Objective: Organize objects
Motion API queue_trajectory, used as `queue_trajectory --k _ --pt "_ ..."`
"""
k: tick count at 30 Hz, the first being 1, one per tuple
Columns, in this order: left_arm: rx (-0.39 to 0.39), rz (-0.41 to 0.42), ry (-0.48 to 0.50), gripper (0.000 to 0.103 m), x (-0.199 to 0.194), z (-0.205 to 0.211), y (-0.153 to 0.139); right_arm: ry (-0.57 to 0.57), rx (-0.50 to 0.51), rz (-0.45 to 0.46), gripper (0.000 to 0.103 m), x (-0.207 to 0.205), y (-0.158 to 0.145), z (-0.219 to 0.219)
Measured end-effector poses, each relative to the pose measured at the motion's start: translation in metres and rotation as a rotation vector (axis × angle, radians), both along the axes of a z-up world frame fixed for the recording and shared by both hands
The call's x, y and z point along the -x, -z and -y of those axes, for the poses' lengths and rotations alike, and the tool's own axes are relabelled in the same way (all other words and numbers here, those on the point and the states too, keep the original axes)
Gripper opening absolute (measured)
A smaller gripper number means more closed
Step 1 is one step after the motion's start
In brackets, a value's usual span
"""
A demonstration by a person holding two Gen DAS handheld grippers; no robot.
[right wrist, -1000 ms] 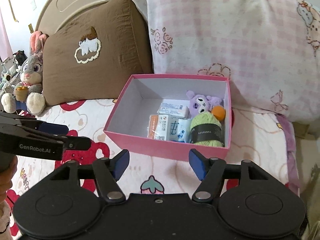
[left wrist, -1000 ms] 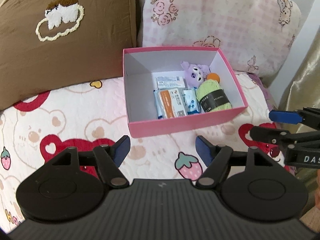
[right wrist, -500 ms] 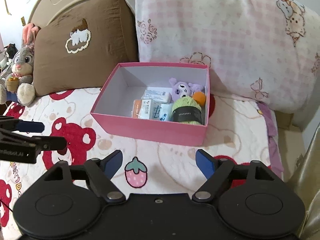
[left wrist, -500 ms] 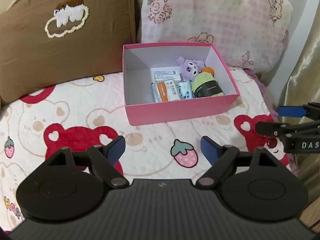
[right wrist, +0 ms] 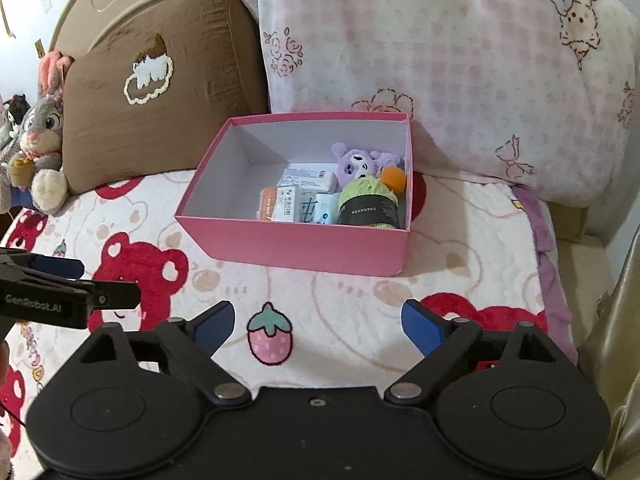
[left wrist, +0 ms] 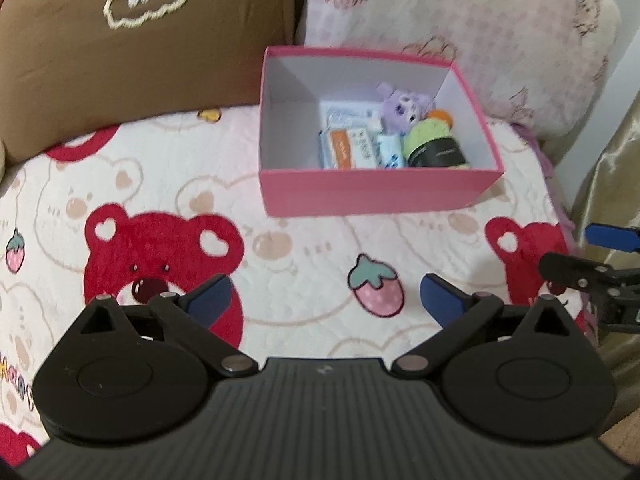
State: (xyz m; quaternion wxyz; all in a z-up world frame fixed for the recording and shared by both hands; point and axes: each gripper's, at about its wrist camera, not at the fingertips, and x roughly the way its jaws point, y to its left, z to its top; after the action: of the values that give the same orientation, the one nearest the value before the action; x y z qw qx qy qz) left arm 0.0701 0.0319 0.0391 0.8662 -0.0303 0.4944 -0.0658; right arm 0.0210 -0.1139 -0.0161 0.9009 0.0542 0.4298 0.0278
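A pink box (left wrist: 372, 194) (right wrist: 296, 246) sits on the bed in front of the pillows. Inside lie a green yarn ball (left wrist: 434, 148) (right wrist: 368, 202) with a black band, a purple plush (left wrist: 402, 106) (right wrist: 356, 164), an orange ball (right wrist: 393, 179) and several small packets (left wrist: 348, 146) (right wrist: 288, 204). My left gripper (left wrist: 326, 300) hovers over the quilt short of the box, its jaws opening with nothing between them. My right gripper (right wrist: 318, 324) is likewise short of the box, jaws opening and empty. Each gripper shows at the edge of the other's view.
A brown pillow (right wrist: 156, 92) and a pink checked pillow (right wrist: 440, 64) stand behind the box. A grey plush rabbit (right wrist: 38, 136) sits at the far left. The quilt (left wrist: 160, 208) carries red bears and strawberries. A golden curtain (left wrist: 616, 184) hangs at the right past the bed's edge.
Both grippers have drawn back from the box, which now looks smaller and farther. The jaws of both have spread wider. Nothing in the box has moved.
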Motion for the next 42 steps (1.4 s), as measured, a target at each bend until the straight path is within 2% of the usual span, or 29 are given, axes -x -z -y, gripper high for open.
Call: queue_trajectory --k 11,23,28,32,37,42 --pt "-0.059 -0.022 0.003 0.102 0.001 0.007 0.008 0.028 0.035 -0.01 0.094 0.002 0.006 0.001" --pt "-0.094 0.016 0.002 0.102 0.018 0.014 -0.006 0.045 0.096 -0.01 0.094 0.007 0.002 0.001" --pt "-0.084 -0.02 0.003 0.103 0.017 0.015 -0.004 0.054 0.085 -0.011 0.095 0.01 0.001 0.003" --pt "-0.074 -0.013 -0.002 0.103 0.016 0.013 -0.002 0.059 0.08 -0.018 0.095 0.011 0.002 0.005" --pt "-0.116 -0.01 -0.003 0.103 0.014 0.013 0.002 0.073 0.074 -0.028 0.095 0.013 0.002 0.005" --pt "-0.126 -0.025 0.006 0.103 0.01 0.014 0.006 0.064 0.079 -0.022 0.095 0.017 -0.001 0.005"
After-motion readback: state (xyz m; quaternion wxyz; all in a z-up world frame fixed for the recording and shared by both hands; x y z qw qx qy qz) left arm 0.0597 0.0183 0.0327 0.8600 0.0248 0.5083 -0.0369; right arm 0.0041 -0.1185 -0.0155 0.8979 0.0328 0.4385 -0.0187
